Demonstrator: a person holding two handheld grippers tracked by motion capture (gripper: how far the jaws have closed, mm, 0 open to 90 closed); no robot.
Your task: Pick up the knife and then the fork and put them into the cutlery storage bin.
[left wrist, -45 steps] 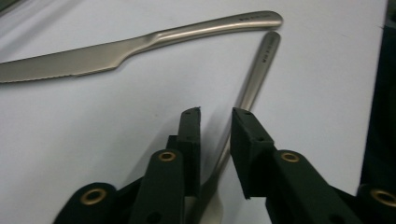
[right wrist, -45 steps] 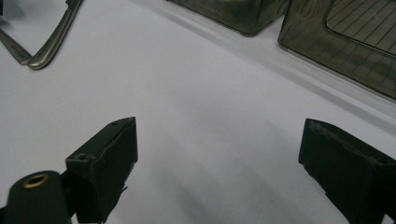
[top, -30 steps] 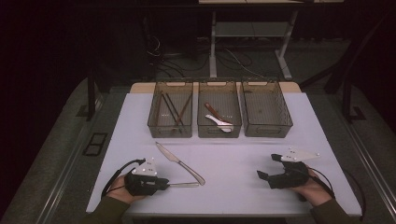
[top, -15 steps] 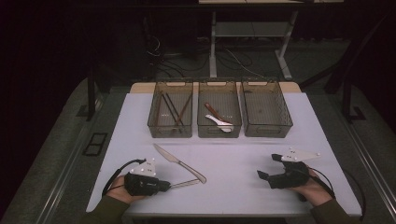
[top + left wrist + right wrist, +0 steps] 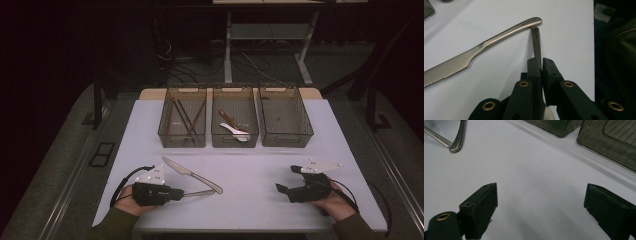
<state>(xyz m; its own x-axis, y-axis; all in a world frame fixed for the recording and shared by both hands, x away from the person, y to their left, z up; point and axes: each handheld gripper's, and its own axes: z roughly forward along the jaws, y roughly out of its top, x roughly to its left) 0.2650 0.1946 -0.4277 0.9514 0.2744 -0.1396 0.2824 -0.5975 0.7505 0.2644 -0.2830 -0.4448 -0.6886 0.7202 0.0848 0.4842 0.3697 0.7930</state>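
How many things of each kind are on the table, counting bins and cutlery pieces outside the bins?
Bins: 3 (left bin, middle bin, right bin)
Knife: 1
Other utensil, held by its handle, type unclear: 1
Total: 5

Knife (image 5: 192, 174) lies before three bins (image 5: 235, 122) on table (image 5: 250, 200).

Left gripper (image 5: 541, 67) clamped, right gripper (image 5: 541, 202) agape

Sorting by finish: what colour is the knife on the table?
Brushed silver-grey metal knife, clearest in the left gripper view.
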